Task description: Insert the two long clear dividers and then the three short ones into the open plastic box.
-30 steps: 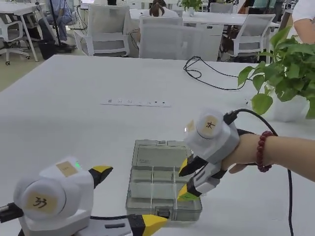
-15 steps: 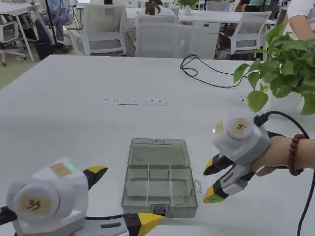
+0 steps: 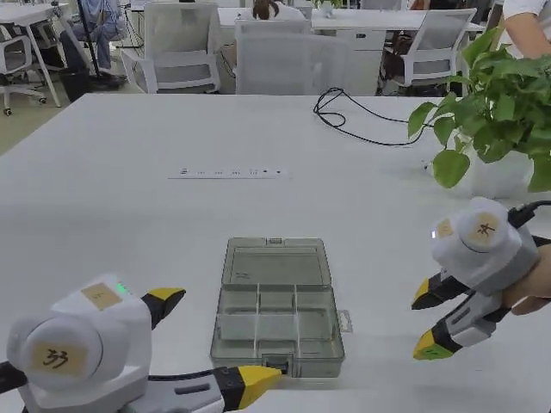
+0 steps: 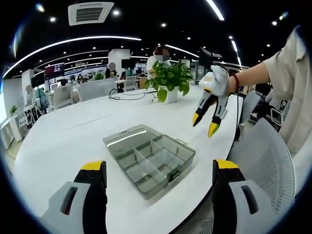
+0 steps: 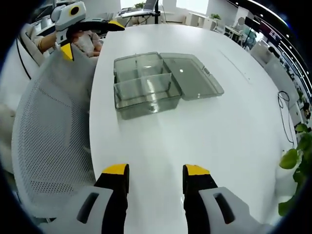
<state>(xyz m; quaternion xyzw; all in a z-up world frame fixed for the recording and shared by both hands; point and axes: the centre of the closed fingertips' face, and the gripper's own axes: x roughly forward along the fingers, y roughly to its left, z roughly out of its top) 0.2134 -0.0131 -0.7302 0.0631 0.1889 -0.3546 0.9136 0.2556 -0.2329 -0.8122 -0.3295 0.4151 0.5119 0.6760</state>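
Note:
The clear grey plastic box (image 3: 277, 344) lies on the white table in front of me, its lid (image 3: 274, 262) folded flat on the far side. Clear dividers (image 3: 297, 311) stand inside the tray and split it into several compartments; they also show as a grid in the box (image 4: 148, 156). My right gripper (image 3: 428, 321) hovers open and empty to the right of the box, well apart from it. At the near left my left gripper (image 3: 211, 340) is open with nothing between its jaws. The right gripper view has the box (image 5: 145, 87) ahead and the left gripper (image 5: 83, 24) beyond it.
A potted plant (image 3: 495, 103) in a white pot (image 3: 499, 185) stands at the right. A black cable (image 3: 362, 125) and a white strip (image 3: 228, 174) lie farther back on the table. A mesh chair (image 4: 263, 161) stands at the table's near edge.
My right gripper has drawn back from over the box's right side to the right, and now hangs clear of it. The left gripper has stayed in place.

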